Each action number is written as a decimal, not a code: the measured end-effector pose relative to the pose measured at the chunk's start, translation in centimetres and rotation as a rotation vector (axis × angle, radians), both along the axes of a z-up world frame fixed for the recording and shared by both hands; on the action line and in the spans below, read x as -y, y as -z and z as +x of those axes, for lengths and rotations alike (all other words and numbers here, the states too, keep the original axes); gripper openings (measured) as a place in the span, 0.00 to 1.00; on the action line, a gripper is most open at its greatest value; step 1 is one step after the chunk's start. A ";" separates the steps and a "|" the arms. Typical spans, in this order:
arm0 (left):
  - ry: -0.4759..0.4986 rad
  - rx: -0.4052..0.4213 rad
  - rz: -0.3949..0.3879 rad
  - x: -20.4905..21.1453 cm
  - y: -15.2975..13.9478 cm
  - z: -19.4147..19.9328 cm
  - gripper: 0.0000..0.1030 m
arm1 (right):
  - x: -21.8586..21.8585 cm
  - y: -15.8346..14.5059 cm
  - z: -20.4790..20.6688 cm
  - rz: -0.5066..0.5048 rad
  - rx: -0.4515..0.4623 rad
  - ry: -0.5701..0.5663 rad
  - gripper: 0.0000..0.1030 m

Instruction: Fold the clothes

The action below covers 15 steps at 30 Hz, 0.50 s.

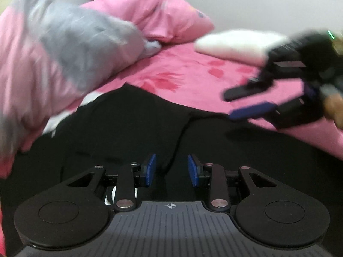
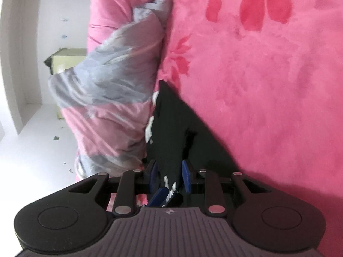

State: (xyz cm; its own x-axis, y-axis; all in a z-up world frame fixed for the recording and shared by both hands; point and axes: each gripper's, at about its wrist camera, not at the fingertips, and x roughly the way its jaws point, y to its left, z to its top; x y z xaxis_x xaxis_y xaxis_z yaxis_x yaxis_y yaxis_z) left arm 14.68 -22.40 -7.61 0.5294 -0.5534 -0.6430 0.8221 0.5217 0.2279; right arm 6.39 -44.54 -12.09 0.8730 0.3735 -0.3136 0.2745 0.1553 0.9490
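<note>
A black garment [image 1: 128,132] lies spread on the pink flowered bed sheet [image 1: 203,81]. My left gripper [image 1: 172,169] hovers low over it, open, with its blue pads apart and only flat cloth seen below them. My right gripper [image 1: 228,105] comes in from the right at the garment's edge, rolled onto its side, with the fingers apart and pink sheet showing between them. In the right wrist view, the black garment [image 2: 171,128], with white stripes, fills the gap of the right gripper [image 2: 169,169]. No pad visibly presses on it.
A bunched pink and grey quilt [image 1: 64,42] lies against the garment's left side, also seen as quilt [image 2: 111,81]. A pink pillow [image 1: 154,15] and a white folded cloth [image 1: 233,45] lie at the back. A pale cabinet [image 2: 66,62] stands on the white floor [image 2: 32,139].
</note>
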 end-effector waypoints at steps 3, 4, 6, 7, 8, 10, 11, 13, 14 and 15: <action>0.028 0.070 0.056 1.2 1.2 -0.1 0.31 | 0.5 0.9 1.6 -0.009 -0.027 0.007 0.26; 0.035 0.089 0.059 1.4 1.5 -0.2 0.31 | 0.5 1.0 2.0 -0.025 -0.023 0.009 0.26; 0.040 0.122 0.056 1.6 1.9 -0.3 0.31 | 0.6 1.1 2.6 -0.070 -0.021 0.016 0.22; 0.038 0.139 0.053 1.6 2.0 -0.3 0.31 | 0.6 1.2 2.6 -0.093 -0.023 0.030 0.16; 0.039 0.153 0.052 1.7 2.1 -0.4 0.31 | 0.7 1.4 2.4 -0.108 -0.024 0.054 0.08; 0.048 0.176 0.056 1.7 2.3 -0.8 0.31 | 1.0 1.6 1.9 -0.137 -0.026 0.102 0.04; 0.053 0.187 0.058 1.7 2.4 -0.9 0.31 | 1.1 1.6 1.5 -0.152 -0.022 0.128 0.03; 0.060 0.200 0.059 1.7 2.6 -1.1 0.31 | 1.4 1.2 1.0 -0.209 -0.034 0.175 0.02; 0.061 0.201 0.056 1.7 2.7 -1.1 0.31 | 1.5 1.2 0.9 -0.235 -0.041 0.187 0.00; 0.060 0.197 0.050 1.6 2.7 -1.0 0.31 | 1.7 1.2 0.8 -0.260 -0.049 0.199 0.00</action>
State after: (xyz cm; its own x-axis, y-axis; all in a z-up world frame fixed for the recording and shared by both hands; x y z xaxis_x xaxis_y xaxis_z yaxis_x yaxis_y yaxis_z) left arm 13.65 -24.03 -10.32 0.6149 -0.5576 -0.5577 0.7882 0.4571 0.4121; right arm 7.20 -46.21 -13.25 0.9024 0.0992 -0.4192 0.3677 0.3298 0.8695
